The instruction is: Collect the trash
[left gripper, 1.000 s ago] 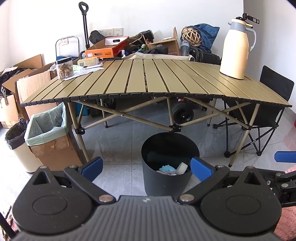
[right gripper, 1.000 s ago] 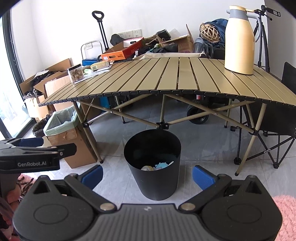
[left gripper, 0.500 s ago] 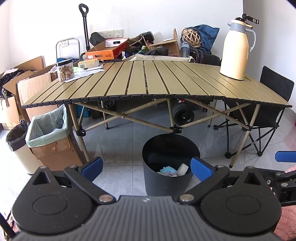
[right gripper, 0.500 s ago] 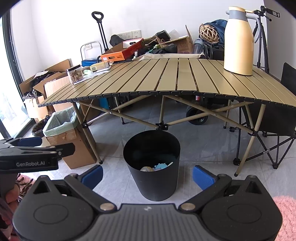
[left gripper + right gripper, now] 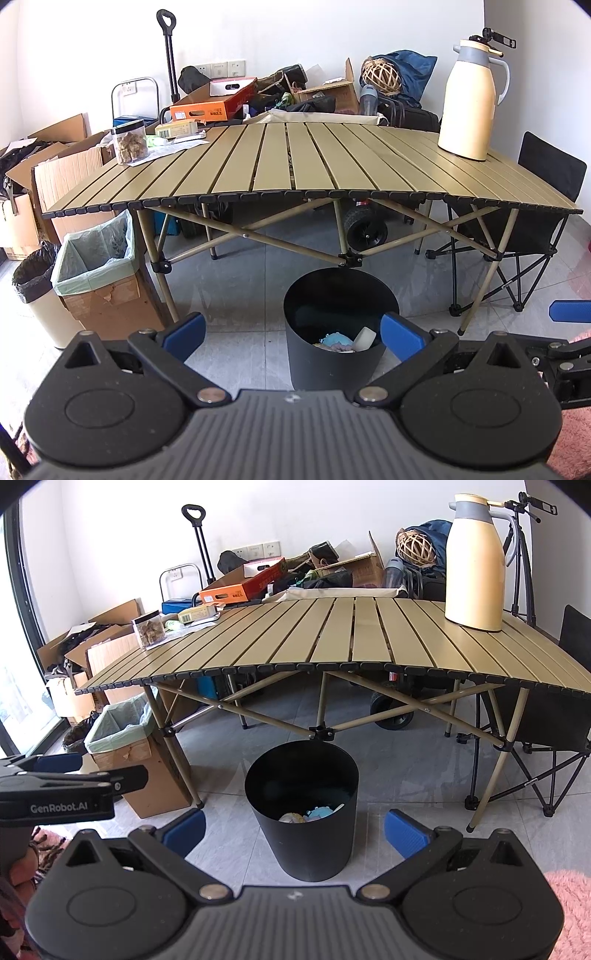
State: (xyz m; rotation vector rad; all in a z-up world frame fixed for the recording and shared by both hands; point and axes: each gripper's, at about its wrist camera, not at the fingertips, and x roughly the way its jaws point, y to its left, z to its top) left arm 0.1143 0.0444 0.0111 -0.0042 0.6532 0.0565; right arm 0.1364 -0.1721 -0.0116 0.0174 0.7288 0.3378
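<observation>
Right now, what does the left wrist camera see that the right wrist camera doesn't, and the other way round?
Only the left wrist view shows the round cream bin with a black liner on the floor at far left. Only the right wrist view shows the dark window frame and the tripod behind the jug. Both show the slatted table, the cream jug, the black trash bin holding trash, and an open, empty claw: left claw, right claw.

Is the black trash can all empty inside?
No, the black trash can has some crumpled trash lying at the bottom, light blue and pale pieces.
</observation>
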